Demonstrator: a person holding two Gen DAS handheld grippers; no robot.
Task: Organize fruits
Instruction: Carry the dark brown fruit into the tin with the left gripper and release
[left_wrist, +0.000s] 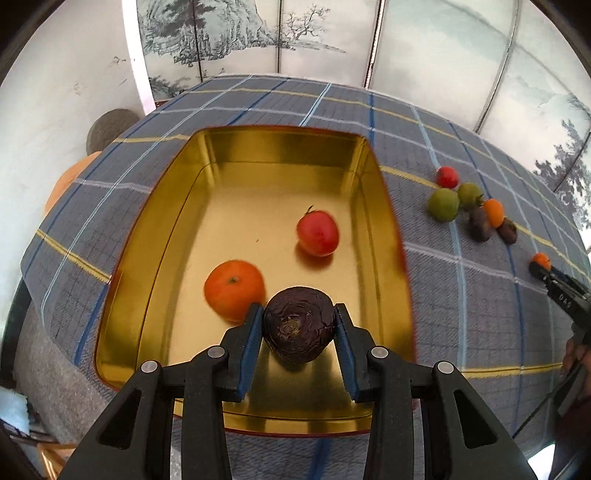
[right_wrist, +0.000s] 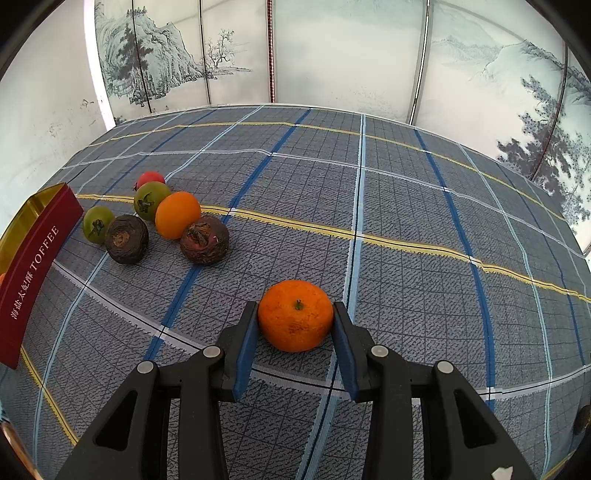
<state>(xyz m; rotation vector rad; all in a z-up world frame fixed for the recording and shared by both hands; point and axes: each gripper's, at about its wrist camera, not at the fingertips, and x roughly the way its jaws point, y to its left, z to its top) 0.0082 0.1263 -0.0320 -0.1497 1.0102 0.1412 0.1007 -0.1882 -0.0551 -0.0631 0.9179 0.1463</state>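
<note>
In the left wrist view my left gripper (left_wrist: 298, 314) is shut on a dark purple-brown round fruit (left_wrist: 298, 325), held over the near part of a gold tin tray (left_wrist: 280, 147). An orange mandarin (left_wrist: 234, 288) and a red tomato (left_wrist: 317, 232) lie in the tray. In the right wrist view my right gripper (right_wrist: 295, 314) has both pads against an orange mandarin (right_wrist: 295, 314) resting on the checked cloth (right_wrist: 406, 221). The right gripper also shows at the left view's right edge (left_wrist: 543, 269).
A cluster of fruit lies on the cloth beside the tray: two green tomatoes (right_wrist: 98, 223), a red tomato (right_wrist: 149, 179), an orange (right_wrist: 177, 214) and two dark fruits (right_wrist: 126, 239). The tray's red TOFFEE side (right_wrist: 33, 273) is at the left. Painted screens stand behind the table.
</note>
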